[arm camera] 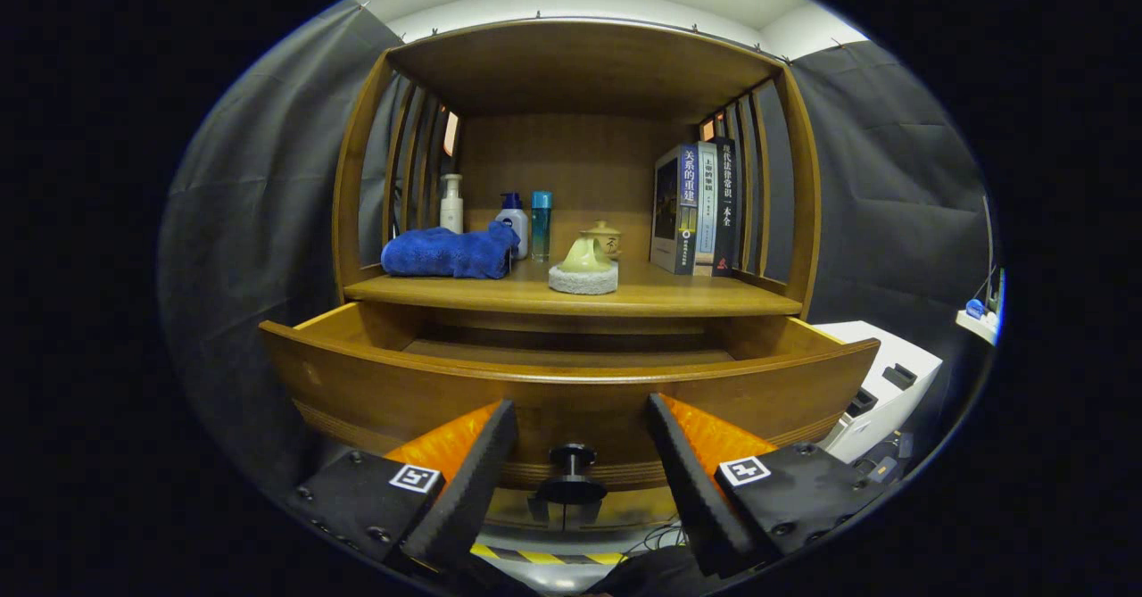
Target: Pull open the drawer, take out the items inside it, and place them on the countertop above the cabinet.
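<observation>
Cabinet w/ drawer pulled out toward the gripper; fingers spread wide, holding nothing, knob between them, untouched. Risk: the drawer's tall front wall could catch the fingers on the reach in, and a bump might shove it back. Countertop already carries a blue towel, books, bottles and a sponge w/ small pot, so free spots are tight. Drawer floor hidden by the front wall; can't tell what's inside.
</observation>
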A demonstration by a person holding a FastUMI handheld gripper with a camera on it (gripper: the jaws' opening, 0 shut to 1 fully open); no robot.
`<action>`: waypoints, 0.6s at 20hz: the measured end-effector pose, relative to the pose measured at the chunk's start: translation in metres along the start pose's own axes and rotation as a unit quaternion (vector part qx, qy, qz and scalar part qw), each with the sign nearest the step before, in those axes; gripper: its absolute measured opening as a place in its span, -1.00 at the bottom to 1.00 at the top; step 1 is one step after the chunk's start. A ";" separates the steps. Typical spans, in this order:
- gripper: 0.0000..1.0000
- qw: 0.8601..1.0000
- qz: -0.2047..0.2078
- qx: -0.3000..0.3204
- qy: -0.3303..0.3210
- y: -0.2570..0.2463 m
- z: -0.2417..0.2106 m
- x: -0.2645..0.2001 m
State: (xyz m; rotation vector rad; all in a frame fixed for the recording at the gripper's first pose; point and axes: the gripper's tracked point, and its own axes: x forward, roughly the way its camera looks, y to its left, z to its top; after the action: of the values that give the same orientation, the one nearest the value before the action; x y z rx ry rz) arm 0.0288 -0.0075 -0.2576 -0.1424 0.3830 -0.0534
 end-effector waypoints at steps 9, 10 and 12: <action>0.96 1.000 -0.002 -0.005 0.012 -0.003 0.008 0.043; 0.96 1.000 -0.002 -0.002 0.013 -0.003 0.010 0.049; 0.95 1.000 -0.001 0.001 0.014 -0.004 0.012 0.058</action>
State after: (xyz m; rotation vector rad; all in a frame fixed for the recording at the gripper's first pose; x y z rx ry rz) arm 0.0868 -0.0140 -0.2671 -0.1403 0.4109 -0.0570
